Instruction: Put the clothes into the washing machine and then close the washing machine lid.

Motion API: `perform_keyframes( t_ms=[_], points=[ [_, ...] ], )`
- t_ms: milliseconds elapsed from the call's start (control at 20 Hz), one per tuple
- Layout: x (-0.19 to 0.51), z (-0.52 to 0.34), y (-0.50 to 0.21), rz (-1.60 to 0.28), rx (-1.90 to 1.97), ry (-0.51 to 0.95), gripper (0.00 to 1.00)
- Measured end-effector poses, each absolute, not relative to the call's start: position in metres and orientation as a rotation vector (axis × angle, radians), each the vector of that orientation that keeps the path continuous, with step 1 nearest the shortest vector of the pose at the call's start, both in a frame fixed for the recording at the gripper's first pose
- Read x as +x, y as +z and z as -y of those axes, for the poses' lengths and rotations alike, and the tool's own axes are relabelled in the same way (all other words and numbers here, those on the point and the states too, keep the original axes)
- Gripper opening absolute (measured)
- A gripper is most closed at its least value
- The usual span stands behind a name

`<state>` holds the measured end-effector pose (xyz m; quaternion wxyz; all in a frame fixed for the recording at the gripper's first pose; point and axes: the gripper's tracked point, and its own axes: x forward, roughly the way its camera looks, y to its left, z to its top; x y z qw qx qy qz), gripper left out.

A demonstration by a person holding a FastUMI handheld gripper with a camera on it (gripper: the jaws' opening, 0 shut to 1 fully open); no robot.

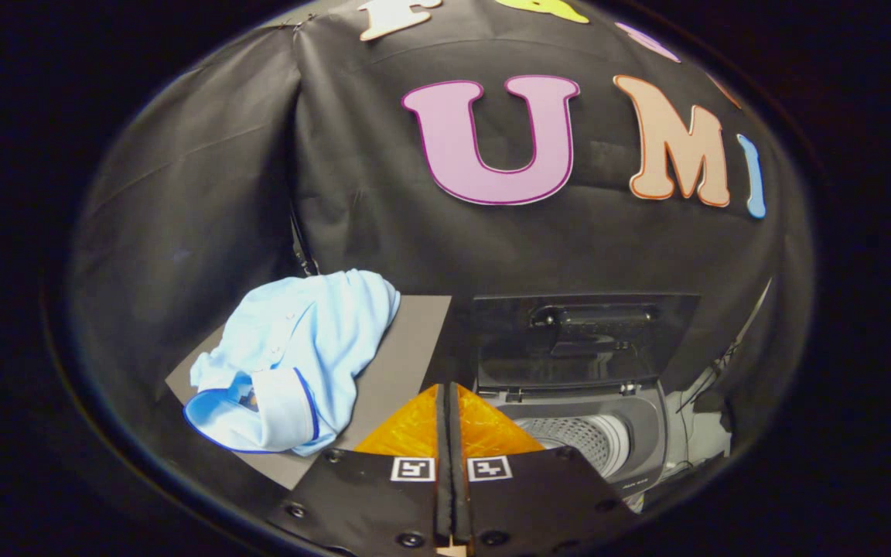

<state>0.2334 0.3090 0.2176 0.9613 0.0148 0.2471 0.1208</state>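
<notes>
Gripper view: hand-held gripper (449, 398) closed, empty; shirt (298, 356) just ahead-left, washing machine (585, 410) ahead-right.

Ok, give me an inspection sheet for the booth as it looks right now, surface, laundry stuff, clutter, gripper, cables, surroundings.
Surface: grey mat lying left of the washing machine, partly covered by the shirt.
Job's things: light blue shirt crumpled on the mat, not yet loaded; washing machine with lid raised upright and drum exposed.
Clutter: nothing seen.
Gripper: gripper fingers pressed together, holding nothing, between shirt and machine.
Cables: thin dark cables beside the machine's far side.
Surroundings: black cloth wall behind everything.
</notes>
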Motion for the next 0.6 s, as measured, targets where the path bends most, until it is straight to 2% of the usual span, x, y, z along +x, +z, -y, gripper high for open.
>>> perform_keyframes(
  t_ms=[300, 400, 450, 600],
  points=[
    [0.230, -0.357, 0.227, -0.531, 0.092, 0.339, 0.02],
    [0.238, -0.378, 0.224, -0.540, 0.090, 0.363, 0.14],
    [0.239, -0.391, 0.224, -0.546, 0.086, 0.377, 0.16],
    [0.245, -0.432, 0.226, -0.559, 0.102, 0.427, 0.48]
  ],
)
